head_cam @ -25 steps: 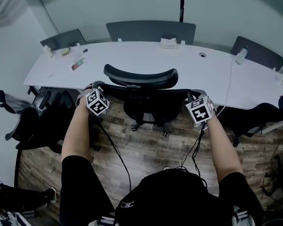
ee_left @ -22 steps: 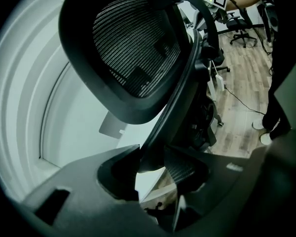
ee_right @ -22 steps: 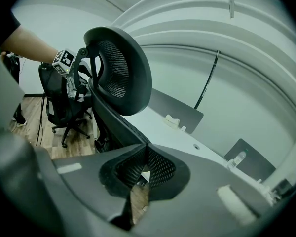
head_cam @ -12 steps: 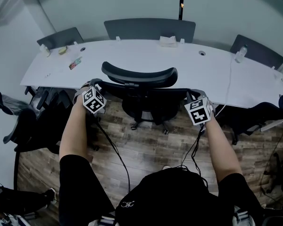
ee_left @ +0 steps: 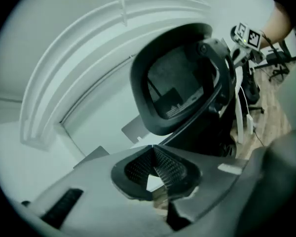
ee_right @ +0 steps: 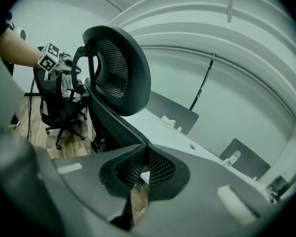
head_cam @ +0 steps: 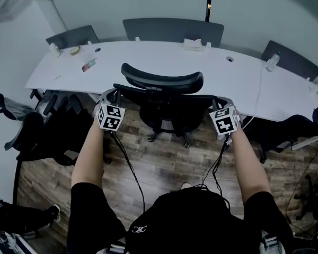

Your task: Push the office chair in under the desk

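Observation:
A black office chair (head_cam: 164, 107) with a curved headrest (head_cam: 162, 81) stands at the near edge of the long white desk (head_cam: 254, 83), its seat partly under it. My left gripper (head_cam: 107, 96) is at the upper left corner of the backrest. Its jaws are closing, the pads all but together, with nothing between them (ee_left: 152, 149). My right gripper (head_cam: 222, 101) is shut and empty at the upper right corner. In the right gripper view its tips (ee_right: 147, 149) meet at the backrest's edge. The headrest (ee_left: 175, 88) (ee_right: 116, 63) shows ahead in both gripper views.
Dark chairs crowd the left (head_cam: 47, 131) and the right (head_cam: 286, 134). More chair backs (head_cam: 172, 32) stand behind the desk. On it are a tissue box (head_cam: 192, 44), a bottle (head_cam: 272, 62), small items (head_cam: 88, 65) and a white cable (head_cam: 257, 97). The floor is wood (head_cam: 164, 163).
The left gripper's marker cube has dropped slightly and turned more face-up. Both grippers stay at the chair back's corners, and the head view has shifted a little.

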A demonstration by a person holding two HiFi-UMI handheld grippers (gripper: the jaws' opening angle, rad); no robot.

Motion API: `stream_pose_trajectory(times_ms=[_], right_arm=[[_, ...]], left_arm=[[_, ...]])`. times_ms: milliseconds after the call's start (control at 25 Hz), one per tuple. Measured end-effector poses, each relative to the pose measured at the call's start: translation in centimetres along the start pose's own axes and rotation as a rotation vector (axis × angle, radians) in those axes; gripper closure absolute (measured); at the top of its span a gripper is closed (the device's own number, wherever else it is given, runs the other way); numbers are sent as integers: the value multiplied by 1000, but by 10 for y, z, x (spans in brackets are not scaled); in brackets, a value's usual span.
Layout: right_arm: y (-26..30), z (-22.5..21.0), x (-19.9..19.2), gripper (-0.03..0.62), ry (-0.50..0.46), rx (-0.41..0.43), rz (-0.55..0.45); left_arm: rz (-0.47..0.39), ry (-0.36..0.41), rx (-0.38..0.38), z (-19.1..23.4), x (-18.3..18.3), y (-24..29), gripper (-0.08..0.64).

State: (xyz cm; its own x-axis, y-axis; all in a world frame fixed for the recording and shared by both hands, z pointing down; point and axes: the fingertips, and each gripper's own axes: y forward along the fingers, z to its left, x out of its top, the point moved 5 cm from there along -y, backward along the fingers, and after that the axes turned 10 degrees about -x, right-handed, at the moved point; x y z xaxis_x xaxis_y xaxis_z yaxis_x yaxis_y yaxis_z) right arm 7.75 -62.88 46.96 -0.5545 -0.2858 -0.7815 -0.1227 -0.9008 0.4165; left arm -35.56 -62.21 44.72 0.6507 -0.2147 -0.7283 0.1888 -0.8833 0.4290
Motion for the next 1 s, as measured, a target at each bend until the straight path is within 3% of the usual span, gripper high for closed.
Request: stream_pose_trajectory(times_ms=[200,320,440,560,680,760,1000], right_arm=[[-26,7,2,583,161,-45,-119],[-53,22,17,583,229,-26,-213],[-83,36,33,583,274,10,-294],[-116,52,42,583,367,48,-346],[-153,73,44,584,461,87,-378],[-170,90,45,584,453,117,-405],[-188,114,49,585,372,166,-443]], left_arm=[[-124,-159,68,-49,29,-40,554],[-201,-276,63,-86,47,-62,554],[-264,-347,38,-117,72,-89,554],[-288,-405,-22,-145,93,-111,554],[-293,-489,-31,-166,102,-130,554],[-297,-526,-50,-180,108,-140,554],[-349,-535,-129,-217,130,-154,554]])
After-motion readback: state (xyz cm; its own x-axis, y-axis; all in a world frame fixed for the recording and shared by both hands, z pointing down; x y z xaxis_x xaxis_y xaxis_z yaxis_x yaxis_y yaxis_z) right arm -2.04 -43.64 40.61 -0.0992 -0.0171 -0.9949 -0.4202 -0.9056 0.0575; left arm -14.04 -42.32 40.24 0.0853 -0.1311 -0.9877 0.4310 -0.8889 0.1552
